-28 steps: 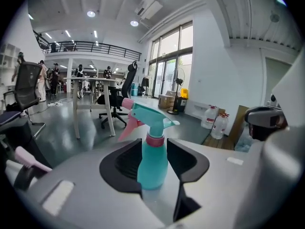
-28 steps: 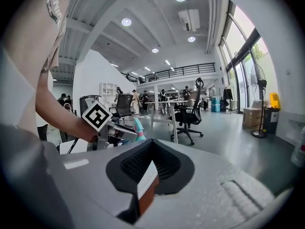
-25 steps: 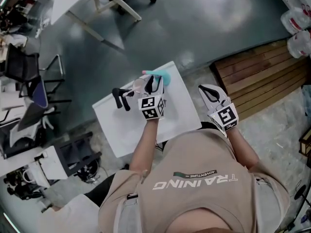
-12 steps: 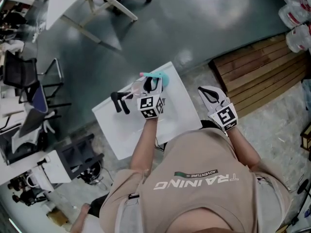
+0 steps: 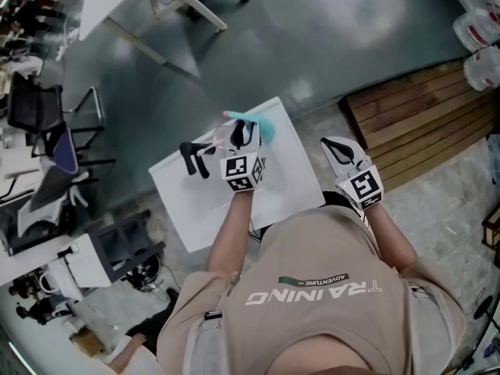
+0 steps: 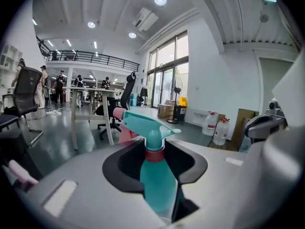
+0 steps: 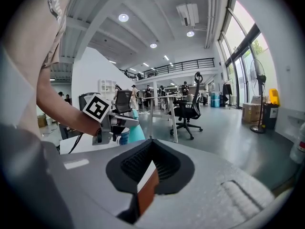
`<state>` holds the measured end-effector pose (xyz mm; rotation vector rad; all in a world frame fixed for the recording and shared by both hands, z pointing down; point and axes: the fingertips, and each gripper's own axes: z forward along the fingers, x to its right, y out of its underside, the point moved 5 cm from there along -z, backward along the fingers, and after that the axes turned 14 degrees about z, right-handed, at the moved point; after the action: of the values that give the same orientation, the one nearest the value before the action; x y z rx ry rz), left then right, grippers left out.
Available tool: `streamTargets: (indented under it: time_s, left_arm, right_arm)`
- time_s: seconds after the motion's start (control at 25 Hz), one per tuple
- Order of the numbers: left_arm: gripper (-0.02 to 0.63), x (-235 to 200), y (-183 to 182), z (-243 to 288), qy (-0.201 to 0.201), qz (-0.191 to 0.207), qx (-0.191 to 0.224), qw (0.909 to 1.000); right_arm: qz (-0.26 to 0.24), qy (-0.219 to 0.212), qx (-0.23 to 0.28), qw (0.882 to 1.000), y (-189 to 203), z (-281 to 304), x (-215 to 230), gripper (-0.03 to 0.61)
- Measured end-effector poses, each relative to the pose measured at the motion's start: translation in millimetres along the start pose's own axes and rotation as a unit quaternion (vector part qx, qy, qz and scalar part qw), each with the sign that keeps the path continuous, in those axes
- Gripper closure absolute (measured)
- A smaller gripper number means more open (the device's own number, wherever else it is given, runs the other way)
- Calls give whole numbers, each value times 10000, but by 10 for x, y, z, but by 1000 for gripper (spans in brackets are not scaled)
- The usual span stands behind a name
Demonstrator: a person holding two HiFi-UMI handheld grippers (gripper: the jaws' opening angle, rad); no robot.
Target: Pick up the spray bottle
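My left tool [image 5: 241, 135] was the one by the spray bottle [image 6: 156, 180]. The bottle stood straight up at the far edge of the white worktop [image 5: 203, 201], right between my tool's two jaws. The long way of the bottle ran up and down. My tool came at it from the side, almost flat, tipped a little down. So the jaws sat on both sides of the blue-green body, just under the red ring at the neck. The squeeze head stuck up above the jaws, and its pink tip pointed off to the left in the left gripper view.

The jaws were closing on the bottle. I saw a thin dark gap on one side of it, so I think they were not squeezing it tight yet. I think the next thing needed was to close all the way and then lift straight up, so the bottle would not tip.

My right tool [image 5: 337, 148] was well apart from the bottle. It was off past the right edge of the worktop and closer to my body. Its jaws were pressed together with nothing in them. My left hand was much nearer, so this pick was a job for the left.
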<state>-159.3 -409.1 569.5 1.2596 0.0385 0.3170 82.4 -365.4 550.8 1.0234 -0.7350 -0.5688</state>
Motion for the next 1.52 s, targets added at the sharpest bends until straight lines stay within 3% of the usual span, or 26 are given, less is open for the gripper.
streamTargets:
  time_s: [0.6,0.96,1.52]
  left_arm:
    - [465,232,-463,-737,295,42,613,9977]
    - [465,196,-417,-1333,386,146,480,9980]
    - [465,-146,-310,-2026,129,16,485,9987]
  right_arm:
    - [-157,33,495,9986,-179,-227,-372,577]
    - [-262,17,722,9970,-302,-242,-803,577]
    - [-534,-101,838,9950,-539,-31,-1361,577]
